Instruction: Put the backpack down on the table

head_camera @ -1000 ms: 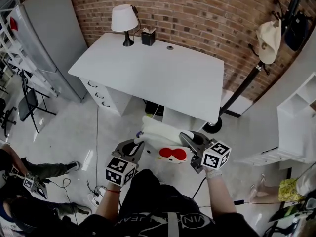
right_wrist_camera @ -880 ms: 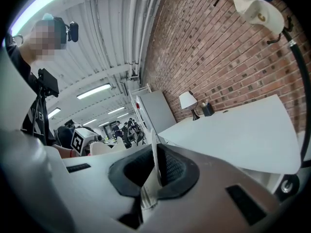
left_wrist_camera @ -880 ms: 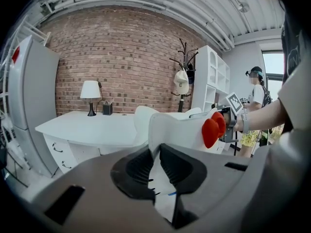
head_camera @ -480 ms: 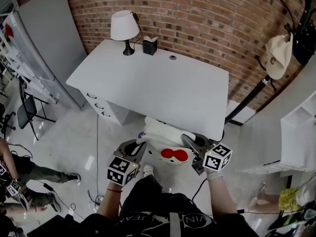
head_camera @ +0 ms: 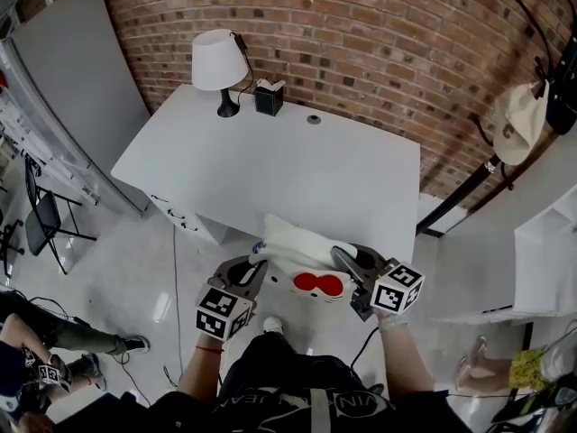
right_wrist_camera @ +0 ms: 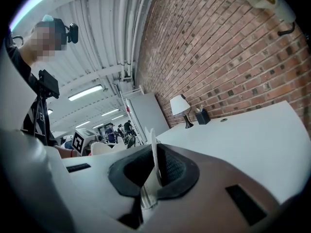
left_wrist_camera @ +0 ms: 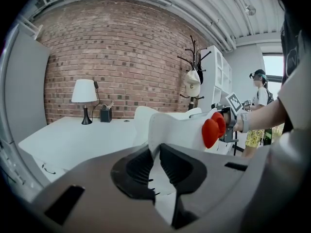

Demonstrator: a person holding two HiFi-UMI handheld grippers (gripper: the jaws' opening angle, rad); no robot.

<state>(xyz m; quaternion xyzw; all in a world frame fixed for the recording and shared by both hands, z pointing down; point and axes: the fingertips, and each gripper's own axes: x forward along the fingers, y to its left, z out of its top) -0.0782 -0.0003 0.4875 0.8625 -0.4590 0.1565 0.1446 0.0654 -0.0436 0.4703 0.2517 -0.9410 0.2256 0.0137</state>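
Observation:
A white backpack (head_camera: 302, 258) with a red bow on its face hangs in the air between my two grippers, its far end over the front edge of the white table (head_camera: 261, 165). My left gripper (head_camera: 259, 263) is shut on the bag's left side; in the left gripper view the jaws (left_wrist_camera: 156, 155) pinch white fabric of the backpack (left_wrist_camera: 180, 126). My right gripper (head_camera: 340, 259) is shut on the bag's right side, and in the right gripper view (right_wrist_camera: 154, 168) a thin white edge of the bag (right_wrist_camera: 153, 152) stands between the pads.
A white lamp (head_camera: 216, 61), a black box (head_camera: 267, 97) and a small round cable hole (head_camera: 313, 119) sit along the table's back edge by the brick wall. A coat rack with a hat (head_camera: 517, 123) stands at the right, a grey cabinet (head_camera: 77, 70) at the left.
Both grippers and the backpack have travelled forward towards the table; the bag's far end now overlaps the table's front edge. Both grips look unchanged.

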